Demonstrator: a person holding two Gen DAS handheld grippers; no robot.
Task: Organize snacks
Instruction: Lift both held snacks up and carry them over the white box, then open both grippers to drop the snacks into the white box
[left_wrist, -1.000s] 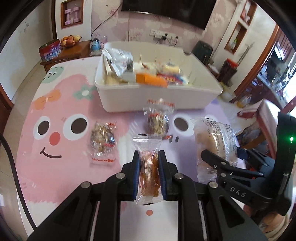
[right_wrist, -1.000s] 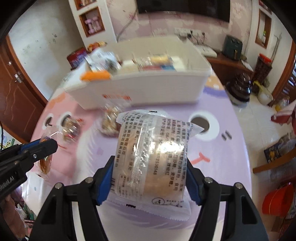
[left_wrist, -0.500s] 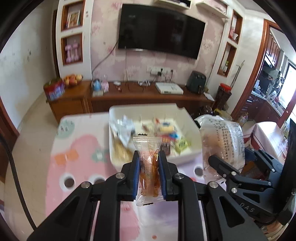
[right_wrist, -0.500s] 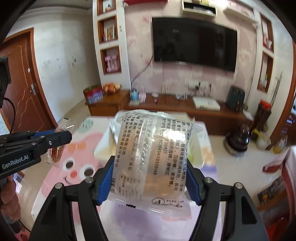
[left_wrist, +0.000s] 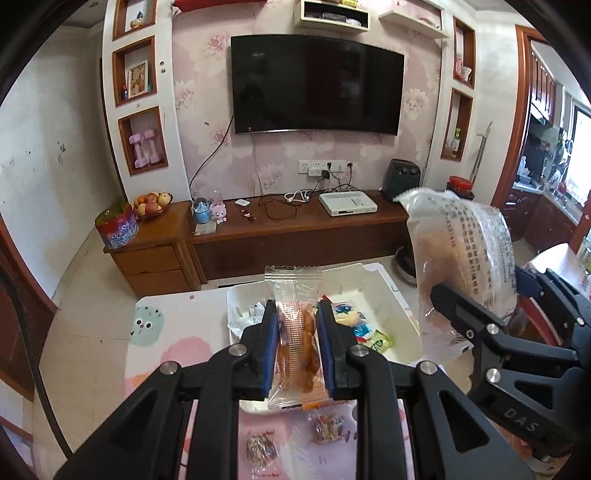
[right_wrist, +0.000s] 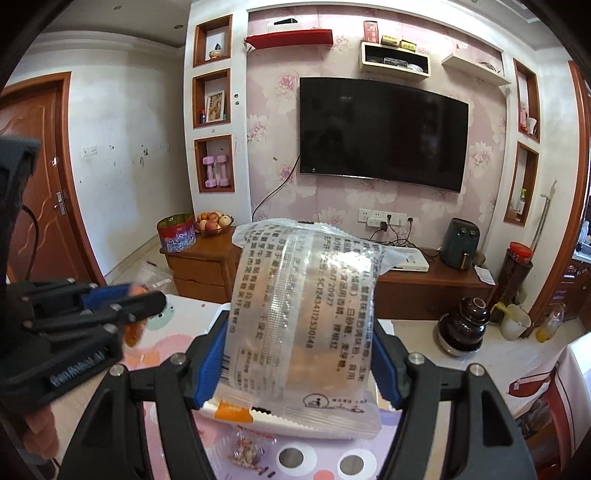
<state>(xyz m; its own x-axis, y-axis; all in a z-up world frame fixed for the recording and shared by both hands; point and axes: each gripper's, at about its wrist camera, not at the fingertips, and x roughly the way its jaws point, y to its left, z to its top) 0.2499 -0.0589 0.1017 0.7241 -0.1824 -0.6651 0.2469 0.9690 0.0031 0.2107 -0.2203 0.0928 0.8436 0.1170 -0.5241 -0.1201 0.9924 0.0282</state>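
Both grippers are up in the air over the table, each with a snack in its grip. The left gripper is pinched tight on a slim clear sachet with an orange-brown snack inside, blue pads pressing both long sides, the sachet standing upright with its crimped top poking above the fingers. The right gripper has its jaws spread wide and clamped on a big clear packet printed with black text, a pale round cake showing through the film; the packet bulges above and below the pads. Down below sits the white bin on the pink cartoon tablecloth, and the left wrist view looks right into it, with several wrapped snacks already lying on its floor. 2 small packets of mixed nuts lie on the cloth in front of the bin, near the bottom edge of that view. In the right wrist view the bin is mostly hidden behind the big packet, with only an edge showing beneath it, and 1 nut packet shows under it
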